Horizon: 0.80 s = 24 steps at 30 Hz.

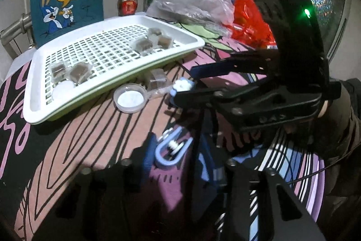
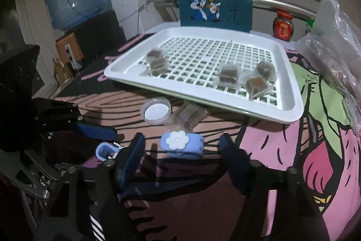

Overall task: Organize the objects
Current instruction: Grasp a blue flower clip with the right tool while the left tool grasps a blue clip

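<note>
Left wrist view: left gripper (image 1: 171, 157) jaws narrowly parted around blue clip (image 1: 172, 150), lower centre, contact unclear; white tray (image 1: 36, 92) upper left | Right wrist view: right gripper (image 2: 182, 151) jaws apart, flower clip (image 2: 181, 145) between, untouched, centre.

Wrapped cubes on tray (image 2: 291, 92): five (image 2: 227, 76). Blue clips: two (image 2: 181, 145). Round lidded cup: one (image 2: 155, 113).
</note>
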Motion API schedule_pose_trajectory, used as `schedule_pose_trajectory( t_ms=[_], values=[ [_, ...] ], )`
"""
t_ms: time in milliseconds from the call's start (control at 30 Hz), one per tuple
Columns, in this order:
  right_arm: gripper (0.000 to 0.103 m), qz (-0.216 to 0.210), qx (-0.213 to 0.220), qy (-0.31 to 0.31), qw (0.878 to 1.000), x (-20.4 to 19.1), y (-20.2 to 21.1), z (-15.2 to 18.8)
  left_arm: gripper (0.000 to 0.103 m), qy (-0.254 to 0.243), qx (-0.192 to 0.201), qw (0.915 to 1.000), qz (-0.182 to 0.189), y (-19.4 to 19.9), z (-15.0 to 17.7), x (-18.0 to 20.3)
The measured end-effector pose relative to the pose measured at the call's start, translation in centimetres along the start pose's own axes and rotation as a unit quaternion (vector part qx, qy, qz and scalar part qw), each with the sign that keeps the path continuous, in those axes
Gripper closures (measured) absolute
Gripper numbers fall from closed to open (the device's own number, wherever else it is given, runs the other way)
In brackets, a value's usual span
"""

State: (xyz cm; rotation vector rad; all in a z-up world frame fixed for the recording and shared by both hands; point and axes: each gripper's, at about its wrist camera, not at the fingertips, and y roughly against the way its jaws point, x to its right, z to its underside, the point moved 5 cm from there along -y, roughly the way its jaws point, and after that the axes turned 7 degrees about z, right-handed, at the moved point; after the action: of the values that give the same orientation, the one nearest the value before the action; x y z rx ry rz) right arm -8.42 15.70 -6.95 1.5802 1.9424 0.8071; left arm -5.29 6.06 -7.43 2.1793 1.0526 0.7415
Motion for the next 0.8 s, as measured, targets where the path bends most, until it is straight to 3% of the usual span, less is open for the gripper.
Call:
schedule_pose_trajectory(
  t_ms=[100, 333, 533, 800],
  values=[
    [0.06, 0.001, -0.019, 0.003, 1.0, -0.1, -0.8, 0.2, 0.071, 0.002, -0.003, 1.0, -0.007, -0.2, -0.1, -0.1],
    [0.06, 0.007, 0.008, 0.003, 1.0, -0.1, 0.3, 0.0, 0.071, 0.029, 0.031, 0.9991, 0.002, 1.0, -0.4, -1.1],
    [0.06, 0.007, 0.056, -0.006, 0.998, 0.0, 2.1, -0.5, 0.071, 0.054, 0.091, 0.9942, -0.023, 2.9, -1.3, -2.5],
    [0.06, 0.004, 0.098, -0.01, 0.995, -0.3, 3.6, -0.8, 0.071, 0.094, 0.135, 0.9851, -0.053, 4.5, -1.7, -4.6]
  ],
)
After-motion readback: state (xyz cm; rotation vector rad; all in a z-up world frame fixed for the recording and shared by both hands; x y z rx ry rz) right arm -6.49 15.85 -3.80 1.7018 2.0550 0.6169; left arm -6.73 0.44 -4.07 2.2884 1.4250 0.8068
